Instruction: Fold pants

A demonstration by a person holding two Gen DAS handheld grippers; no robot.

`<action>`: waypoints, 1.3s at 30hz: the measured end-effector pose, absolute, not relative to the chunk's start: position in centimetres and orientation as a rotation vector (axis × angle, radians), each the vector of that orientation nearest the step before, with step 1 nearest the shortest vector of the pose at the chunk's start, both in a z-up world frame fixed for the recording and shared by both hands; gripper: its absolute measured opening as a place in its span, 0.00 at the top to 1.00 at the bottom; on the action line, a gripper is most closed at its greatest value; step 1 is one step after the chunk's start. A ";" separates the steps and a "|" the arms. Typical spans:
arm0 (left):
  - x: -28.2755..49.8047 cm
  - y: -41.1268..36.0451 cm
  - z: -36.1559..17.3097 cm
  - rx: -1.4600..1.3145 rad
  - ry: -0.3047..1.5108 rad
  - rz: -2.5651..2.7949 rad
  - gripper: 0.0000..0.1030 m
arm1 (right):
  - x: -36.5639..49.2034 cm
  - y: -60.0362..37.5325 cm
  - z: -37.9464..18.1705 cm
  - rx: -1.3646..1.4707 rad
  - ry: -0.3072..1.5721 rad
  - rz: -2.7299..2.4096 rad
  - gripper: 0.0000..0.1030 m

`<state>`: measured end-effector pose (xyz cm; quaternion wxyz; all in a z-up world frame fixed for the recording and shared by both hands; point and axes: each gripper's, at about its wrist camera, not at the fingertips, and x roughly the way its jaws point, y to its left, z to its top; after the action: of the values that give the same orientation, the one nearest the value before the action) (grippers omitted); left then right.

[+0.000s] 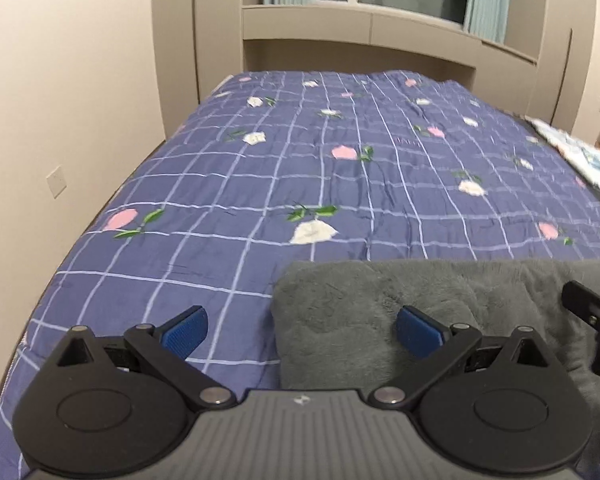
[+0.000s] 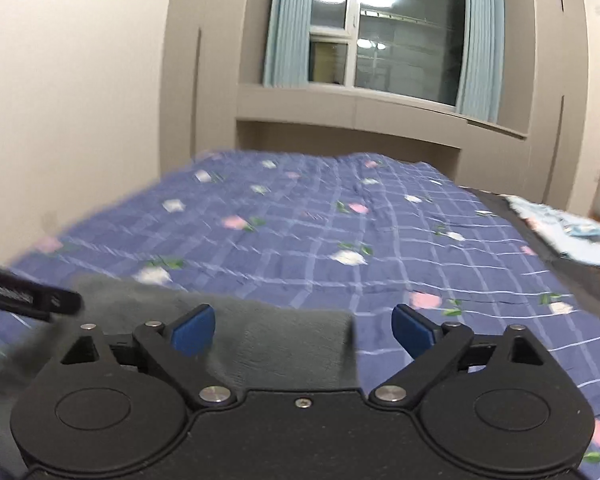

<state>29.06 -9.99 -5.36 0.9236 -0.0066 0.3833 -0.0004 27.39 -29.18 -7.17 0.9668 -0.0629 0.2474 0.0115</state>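
Bed: your landmark, its blue checked floral quilt [image 1: 340,168] spread flat
Window [image 2: 384,36]: beyond the bed, dark, reflecting a ceiling lamp
Curtains [image 2: 286,24]: pale blue, flanking the window
Walls [image 1: 60,80]: beige, left of the bed

Left gripper [image 1: 302,330] hangs over the bed with its jaws spread wide, nothing between the blue pads [image 1: 186,332]. The grey fuzzy pants [image 1: 440,296], folded into a thick bundle, lie under and beyond the right-hand finger, their left edge between the two fingers. The checked floral quilt [image 1: 220,200] stretches ahead. The right gripper [image 1: 592,320] pokes in past the right-hand finger, above the pants.
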 end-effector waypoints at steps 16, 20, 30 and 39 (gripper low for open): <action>30.7 -12.0 -9.3 -0.026 0.824 0.016 0.00 | 30.0 -32.2 -13.5 -0.066 0.583 0.054 0.01; 30.7 -12.0 -9.4 -0.025 0.820 0.017 0.00 | 30.1 -32.7 -13.8 -0.031 0.584 0.066 0.01; 30.1 -11.2 -8.3 -0.039 0.817 -0.012 0.01 | 29.2 -33.3 -12.9 0.018 0.570 0.085 0.01; 27.0 -6.1 -7.3 -0.167 0.872 -0.169 0.01 | 29.2 -38.1 -12.3 0.284 0.768 0.337 0.00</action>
<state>26.97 -6.08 -7.35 0.8997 -0.0806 0.4212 -0.0817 29.20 -38.10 -12.28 0.9037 0.1373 0.3715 0.1629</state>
